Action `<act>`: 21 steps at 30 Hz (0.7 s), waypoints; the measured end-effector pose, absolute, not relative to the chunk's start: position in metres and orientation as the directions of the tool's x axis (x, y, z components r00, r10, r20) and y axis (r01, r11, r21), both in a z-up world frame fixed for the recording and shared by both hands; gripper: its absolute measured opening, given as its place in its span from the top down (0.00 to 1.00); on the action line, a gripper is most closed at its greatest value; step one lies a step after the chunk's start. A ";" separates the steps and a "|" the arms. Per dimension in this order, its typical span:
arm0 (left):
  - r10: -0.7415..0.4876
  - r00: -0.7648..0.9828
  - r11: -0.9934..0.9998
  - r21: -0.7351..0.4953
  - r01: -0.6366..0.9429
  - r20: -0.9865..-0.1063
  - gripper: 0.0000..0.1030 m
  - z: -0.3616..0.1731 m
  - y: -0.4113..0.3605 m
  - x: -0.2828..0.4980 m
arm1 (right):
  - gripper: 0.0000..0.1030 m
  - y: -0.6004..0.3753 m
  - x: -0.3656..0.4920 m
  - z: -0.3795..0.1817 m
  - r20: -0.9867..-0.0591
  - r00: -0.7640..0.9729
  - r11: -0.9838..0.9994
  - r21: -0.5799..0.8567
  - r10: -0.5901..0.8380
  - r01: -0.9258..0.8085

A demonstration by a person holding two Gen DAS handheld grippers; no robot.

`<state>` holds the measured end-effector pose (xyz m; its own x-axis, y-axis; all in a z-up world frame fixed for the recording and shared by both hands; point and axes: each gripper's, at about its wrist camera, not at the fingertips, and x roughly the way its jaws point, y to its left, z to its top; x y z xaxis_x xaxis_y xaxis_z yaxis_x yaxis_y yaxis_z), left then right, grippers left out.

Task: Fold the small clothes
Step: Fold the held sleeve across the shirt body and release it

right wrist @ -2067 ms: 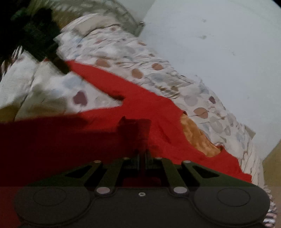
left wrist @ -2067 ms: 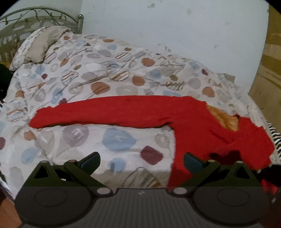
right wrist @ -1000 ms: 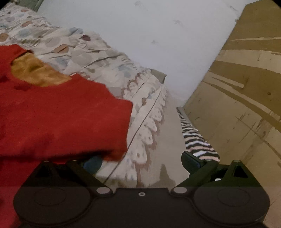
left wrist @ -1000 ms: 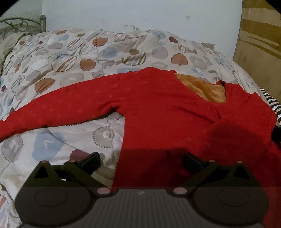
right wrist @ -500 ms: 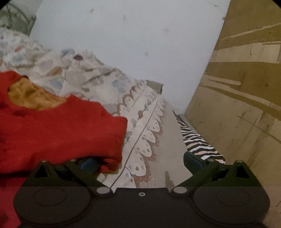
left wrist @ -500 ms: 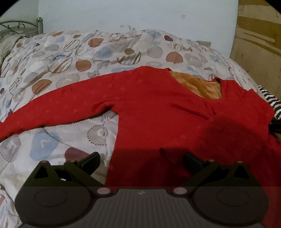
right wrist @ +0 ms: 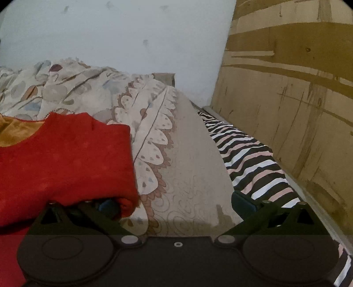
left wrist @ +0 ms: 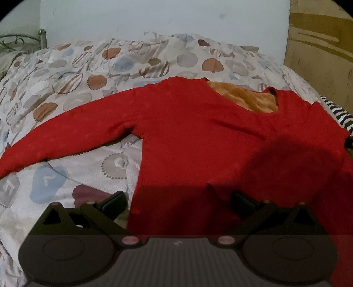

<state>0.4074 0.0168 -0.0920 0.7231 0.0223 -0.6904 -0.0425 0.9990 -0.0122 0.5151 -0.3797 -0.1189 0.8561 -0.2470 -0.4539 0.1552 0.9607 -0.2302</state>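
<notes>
A red long-sleeved sweater (left wrist: 198,136) with an orange lining (left wrist: 247,99) lies spread on the patterned quilt (left wrist: 88,72). Its left sleeve stretches out to the left and its right side is folded in over the body. My left gripper (left wrist: 177,199) is open low over the sweater's lower body, its left finger above the quilt. My right gripper (right wrist: 175,202) is open at the sweater's folded right edge (right wrist: 88,159); its left finger sits under that red edge, its right finger over the bed's side.
A zebra-striped cloth (right wrist: 249,159) lies along the bed's right edge beside a plywood panel (right wrist: 297,88). A white wall (left wrist: 154,19) runs behind the bed. A metal headboard (left wrist: 22,42) stands at far left.
My right gripper has opened, let go of the sweater and swung right to the folded edge by the bed's side. My left gripper, still open, has moved right over the sweater's body.
</notes>
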 end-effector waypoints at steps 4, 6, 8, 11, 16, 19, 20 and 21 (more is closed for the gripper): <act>-0.016 0.720 0.994 -0.090 -0.065 -0.694 0.00 -0.081 0.034 0.397 | 0.01 -0.379 0.508 -0.115 -0.463 0.858 0.966 -0.222 -0.224 0.132; -0.009 0.735 0.990 -0.108 -0.087 -0.679 0.00 -0.073 0.049 0.386 | 0.01 -0.380 0.499 -0.109 -0.465 0.859 0.968 -0.216 -0.215 0.125; 0.006 0.752 0.983 -0.134 -0.126 -0.659 0.00 -0.064 0.070 0.370 | 0.01 -0.378 0.483 -0.100 -0.454 0.870 0.974 -0.200 -0.191 0.109; 0.030 0.771 0.965 -0.184 -0.189 -0.636 0.00 -0.057 0.109 0.347 | 0.01 -0.374 0.453 -0.085 -0.432 0.888 0.980 -0.179 -0.160 0.090; 0.176 0.751 0.914 -0.178 -0.365 -0.636 0.00 -0.062 0.183 0.331 | 0.00 -0.361 0.395 -0.062 -0.430 0.898 0.994 -0.090 -0.089 0.056; 0.209 0.731 0.842 -0.261 -0.472 -0.649 0.00 -0.069 0.233 0.327 | 0.00 -0.343 0.365 -0.055 -0.446 0.894 0.998 -0.053 -0.038 0.015; 0.215 0.729 0.809 -0.300 -0.506 -0.650 0.00 -0.070 0.249 0.325 | 0.00 -0.336 0.356 -0.054 -0.451 0.892 0.999 -0.048 -0.021 -0.001; 0.219 0.736 0.787 -0.330 -0.521 -0.640 0.00 -0.071 0.262 0.323 | 0.00 -0.328 0.346 -0.052 -0.454 0.891 0.999 -0.043 -0.007 -0.014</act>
